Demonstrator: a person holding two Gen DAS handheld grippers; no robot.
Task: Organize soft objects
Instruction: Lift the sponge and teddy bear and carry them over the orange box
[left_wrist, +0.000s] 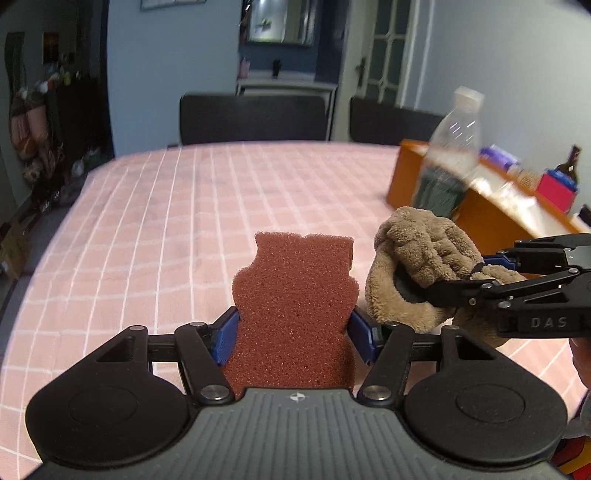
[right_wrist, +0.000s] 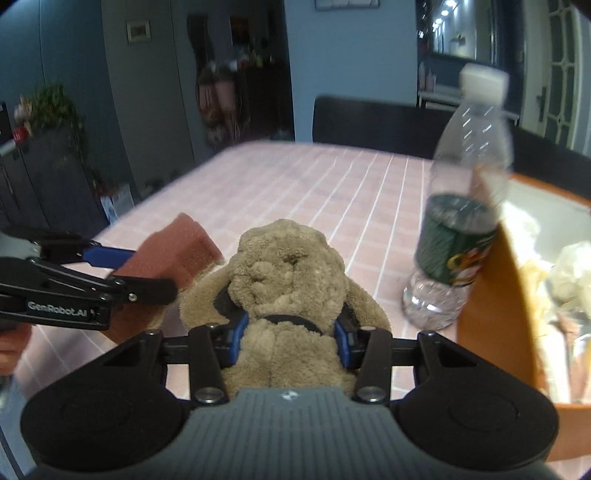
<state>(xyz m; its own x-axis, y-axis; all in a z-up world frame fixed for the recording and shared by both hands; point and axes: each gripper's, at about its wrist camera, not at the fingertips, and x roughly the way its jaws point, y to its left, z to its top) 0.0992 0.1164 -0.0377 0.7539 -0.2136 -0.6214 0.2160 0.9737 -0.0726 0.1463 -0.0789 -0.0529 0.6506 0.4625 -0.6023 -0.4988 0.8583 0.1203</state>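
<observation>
My left gripper (left_wrist: 293, 334) is shut on a reddish-brown foam sponge (left_wrist: 295, 295) cut in a figure shape, which stands upright between the blue pads above the pink checked tablecloth (left_wrist: 166, 221). To its right, the tan plush toy (left_wrist: 417, 266) hangs in my right gripper (left_wrist: 443, 280). In the right wrist view my right gripper (right_wrist: 291, 338) is shut on the plush toy (right_wrist: 291, 273), pads pressing its sides. The left gripper (right_wrist: 122, 269) with the sponge (right_wrist: 177, 247) appears at the left there.
A clear plastic bottle (right_wrist: 461, 206) with a dark green label stands on the cloth beside an orange box (right_wrist: 491, 295) holding pale soft items. The same bottle (left_wrist: 450, 155) and box (left_wrist: 480, 206) lie at the right. Dark chairs (left_wrist: 255, 118) stand behind the table.
</observation>
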